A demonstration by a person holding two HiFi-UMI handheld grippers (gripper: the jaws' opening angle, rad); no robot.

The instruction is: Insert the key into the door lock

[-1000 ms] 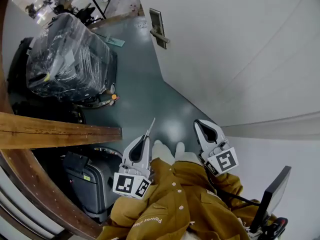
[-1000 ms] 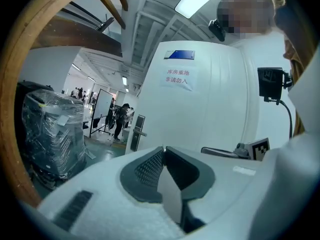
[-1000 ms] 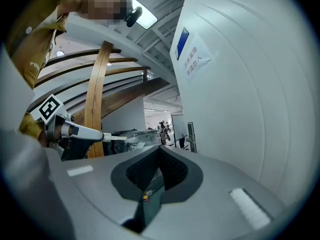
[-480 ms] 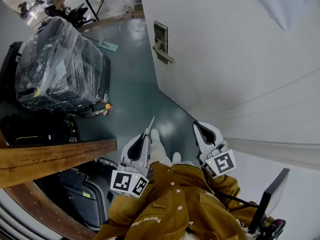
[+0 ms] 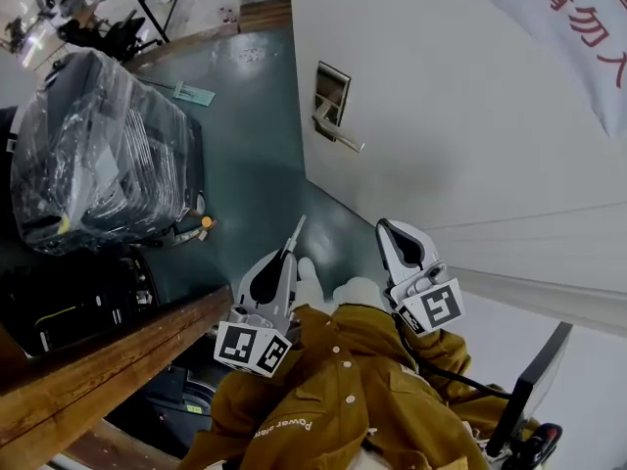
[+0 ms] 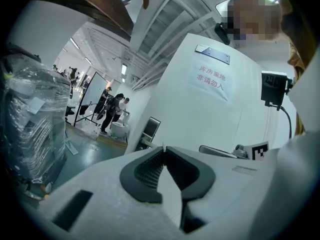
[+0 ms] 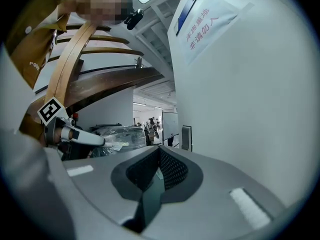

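I have the left gripper (image 5: pixel 287 255) low in the middle of the head view. Its jaws are pressed together on the key (image 5: pixel 296 231), and the thin blade pokes out past the tips toward the far side. The right gripper (image 5: pixel 384 229) sits just to its right, jaws closed tip to tip with nothing between them. Both are in front of the person's mustard jacket (image 5: pixel 323 399).

The door lock (image 5: pixel 331 92) is a dark plate on the white door (image 5: pixel 470 155), farther off and slightly right of the key. The lever handle (image 5: pixel 341 138) sticks out at its near end. Key and lock are well apart, with green floor (image 5: pixel 255 155) between them.

Far left there is a suitcase (image 5: pixel 93 155) wrapped in clear film. Near left a wooden rail (image 5: pixel 108 365) cuts across. A sign (image 5: pixel 558 18) with red characters hangs on the door, far right.
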